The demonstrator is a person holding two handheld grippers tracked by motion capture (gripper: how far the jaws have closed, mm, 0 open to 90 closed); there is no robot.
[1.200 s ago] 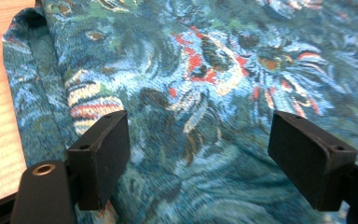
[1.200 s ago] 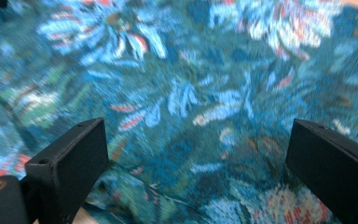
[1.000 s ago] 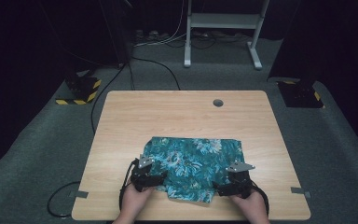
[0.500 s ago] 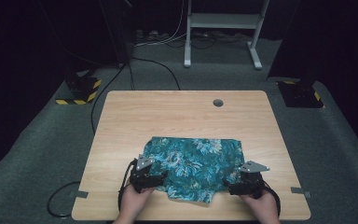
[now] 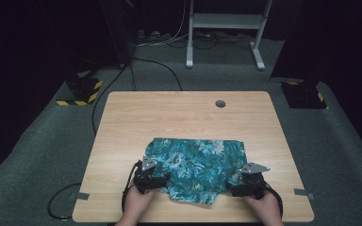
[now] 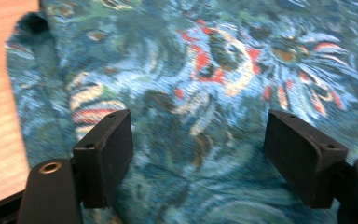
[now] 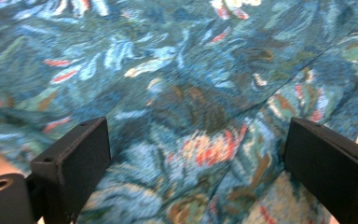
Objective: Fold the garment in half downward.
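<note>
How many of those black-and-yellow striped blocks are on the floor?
2: one black-and-yellow striped block left of the wooden table, another right of it. More may hide in the dark.

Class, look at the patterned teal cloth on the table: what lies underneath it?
The cloth lies on the wooden table, whose top shows bare around it. Folded layers overlap near its front edge; whatever else might sit beneath them is covered.
</note>
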